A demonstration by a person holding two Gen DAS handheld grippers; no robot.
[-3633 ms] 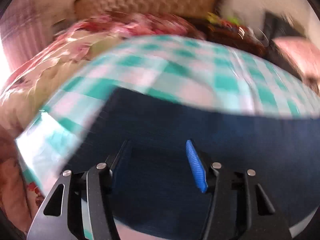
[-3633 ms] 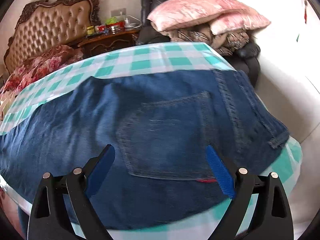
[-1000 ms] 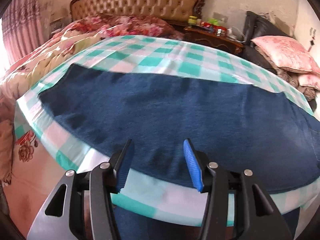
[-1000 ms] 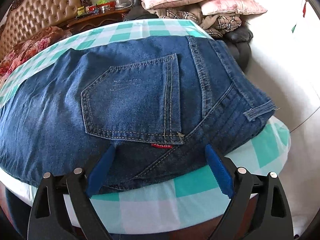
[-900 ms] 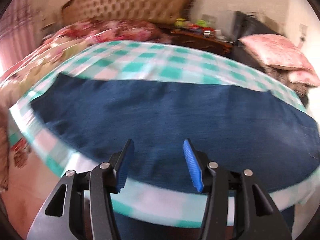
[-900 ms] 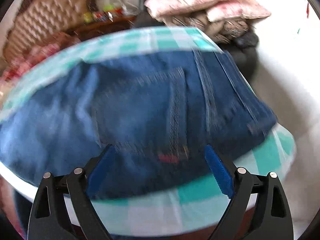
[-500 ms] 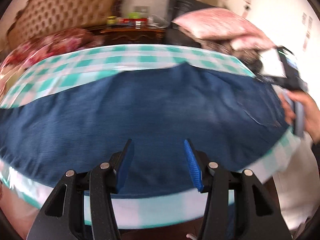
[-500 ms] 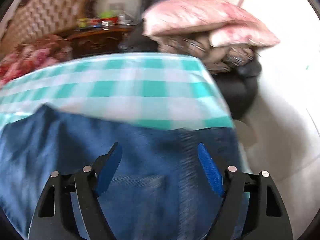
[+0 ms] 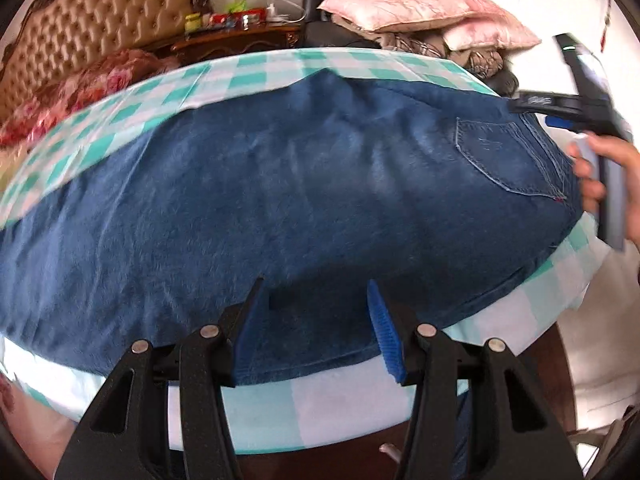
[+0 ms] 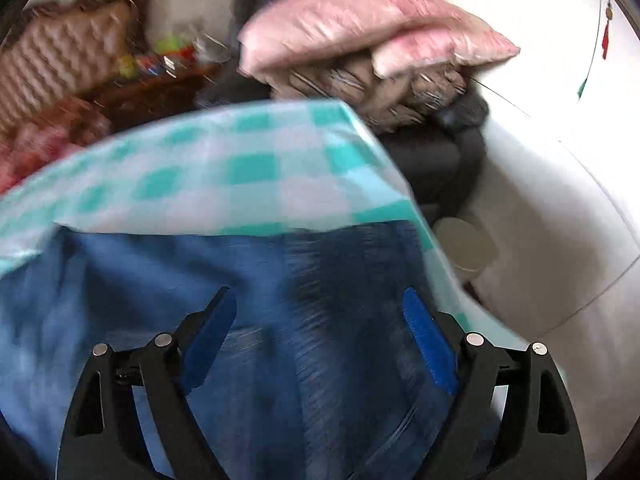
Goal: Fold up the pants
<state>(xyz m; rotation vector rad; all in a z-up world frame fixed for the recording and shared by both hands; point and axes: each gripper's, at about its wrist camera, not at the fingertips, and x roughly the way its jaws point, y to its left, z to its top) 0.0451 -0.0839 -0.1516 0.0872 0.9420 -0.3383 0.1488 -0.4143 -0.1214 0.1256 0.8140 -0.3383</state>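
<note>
Dark blue jeans point(image 9: 280, 184) lie flat, back side up, across a table with a teal and white checked cloth point(image 9: 240, 76). A back pocket point(image 9: 504, 152) shows at the right end. My left gripper point(image 9: 316, 320) hovers over the near edge of the jeans, jaws half open with nothing pinched. At the far right a hand point(image 9: 616, 168) holds my right gripper point(image 9: 560, 120) over the waistband. In the blurred right wrist view the right gripper point(image 10: 320, 320) is above the waist end of the jeans point(image 10: 160, 300). Its jaws are opening wide, with denim below them but not gripped.
A tufted headboard point(image 9: 100, 28) and floral bedding point(image 9: 80, 92) lie beyond the table at left. A dark nightstand point(image 9: 240, 36) holds small items. Pink pillows point(image 9: 408, 4) are stacked on a black chair behind the table's right end. A pale round object point(image 10: 464, 244) sits on the floor.
My left gripper has swept right along the jeans, from the leg end toward the seat. My right gripper has moved from the near edge onto the waist end, toward the far side.
</note>
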